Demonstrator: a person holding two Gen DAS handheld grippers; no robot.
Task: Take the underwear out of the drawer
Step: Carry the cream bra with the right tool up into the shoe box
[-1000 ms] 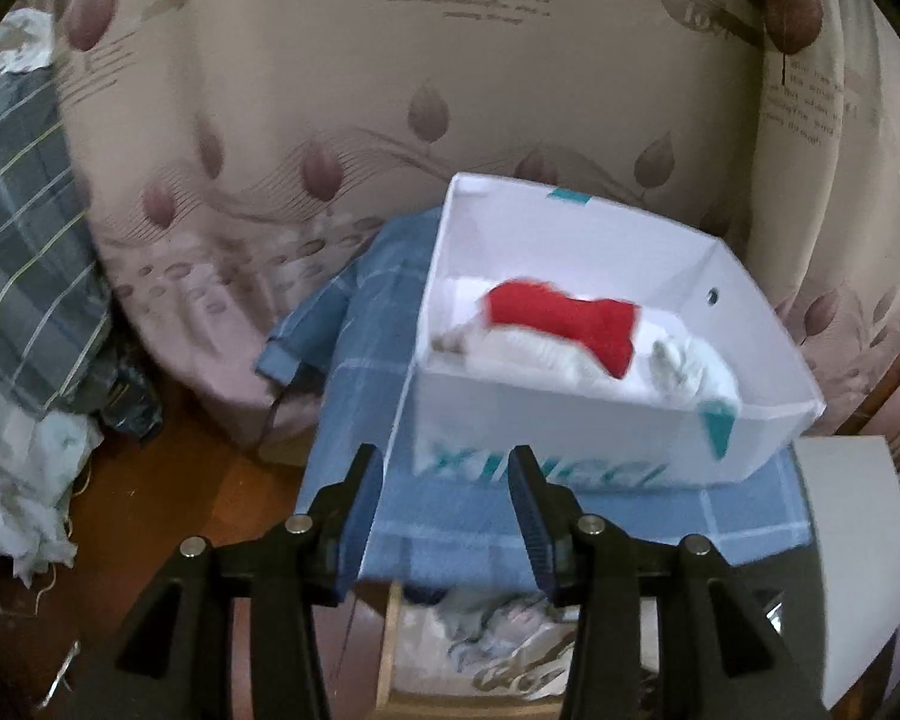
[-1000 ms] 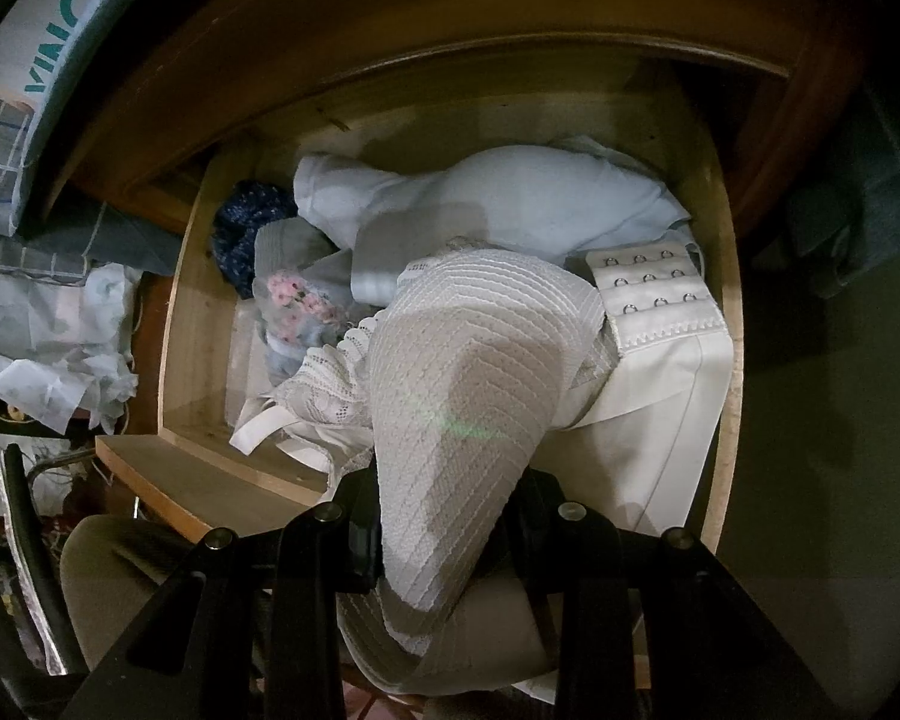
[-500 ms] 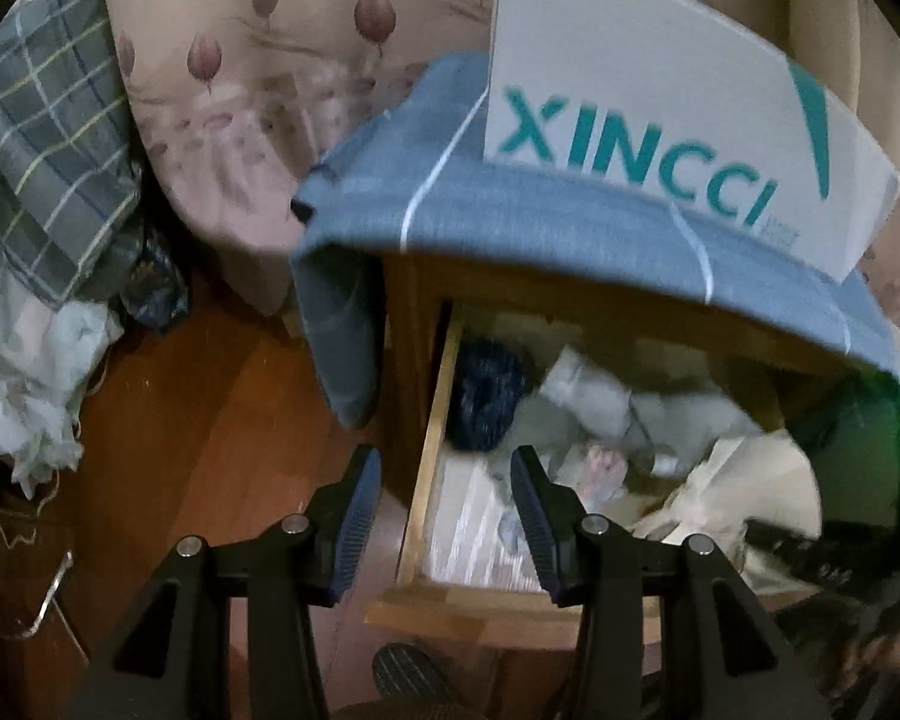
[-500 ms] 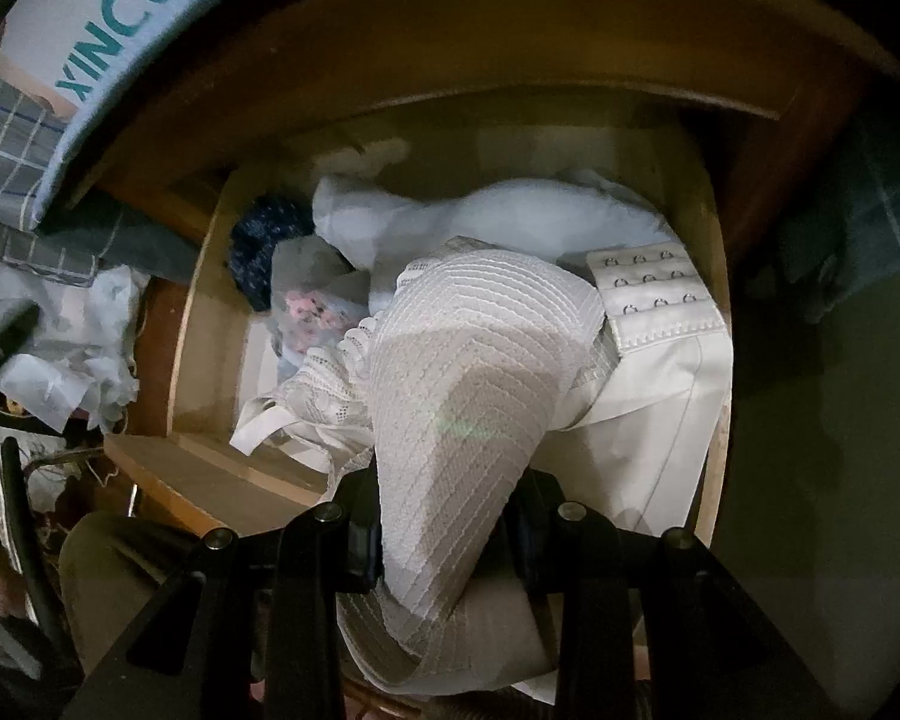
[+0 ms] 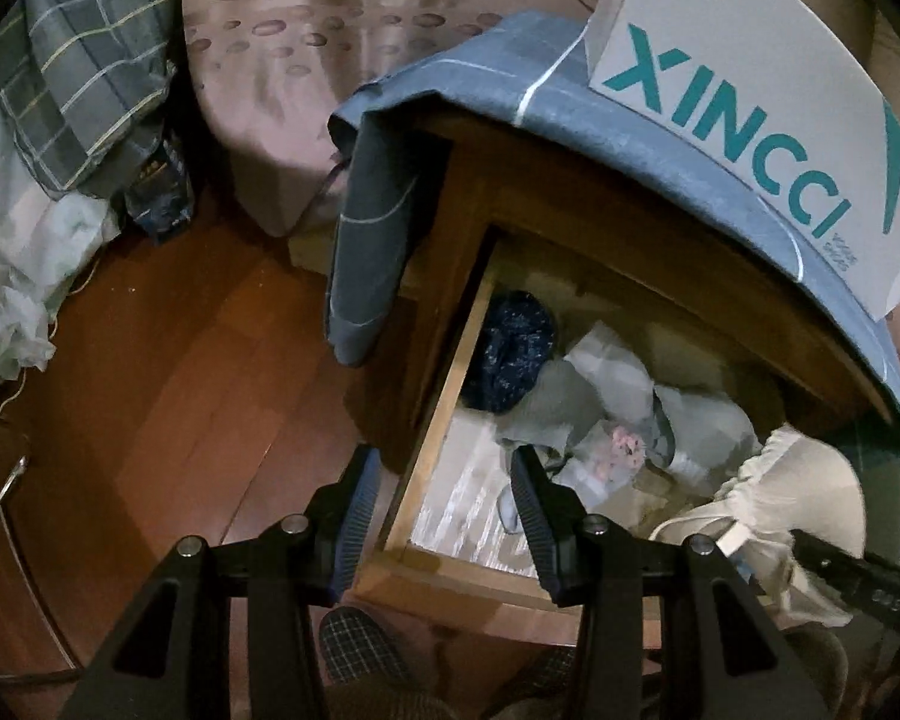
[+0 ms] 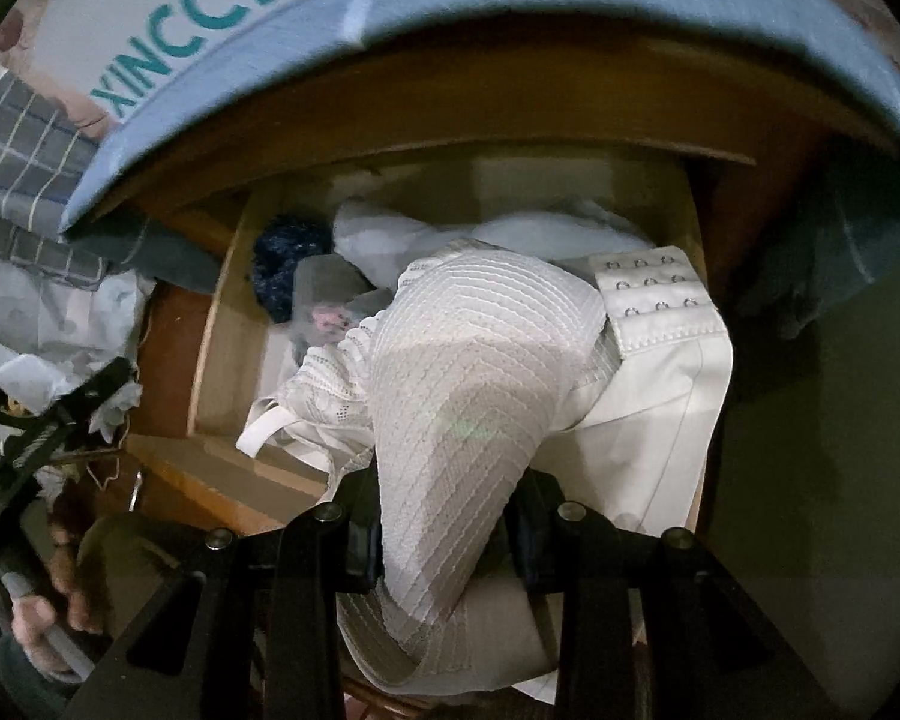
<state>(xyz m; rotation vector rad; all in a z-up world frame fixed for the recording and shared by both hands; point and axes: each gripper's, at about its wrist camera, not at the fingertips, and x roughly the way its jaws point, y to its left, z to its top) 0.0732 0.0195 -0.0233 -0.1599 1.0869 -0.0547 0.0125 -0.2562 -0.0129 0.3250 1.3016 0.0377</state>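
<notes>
The wooden drawer stands open under a nightstand, with several garments in it: a dark blue one, a grey one, a pale floral one. My right gripper is shut on a white ribbed bra and holds it above the drawer; its hook band hangs to the right. The bra also shows in the left wrist view at the drawer's right. My left gripper is open and empty above the drawer's front left corner.
A white XINCCI box sits on a blue checked cloth that drapes over the nightstand. A bed with a leaf-print sheet is behind. Plaid bedding and a wooden floor lie to the left.
My left gripper has swung down from the box on top to over the open drawer. My right gripper has lifted the bra higher and back from the drawer.
</notes>
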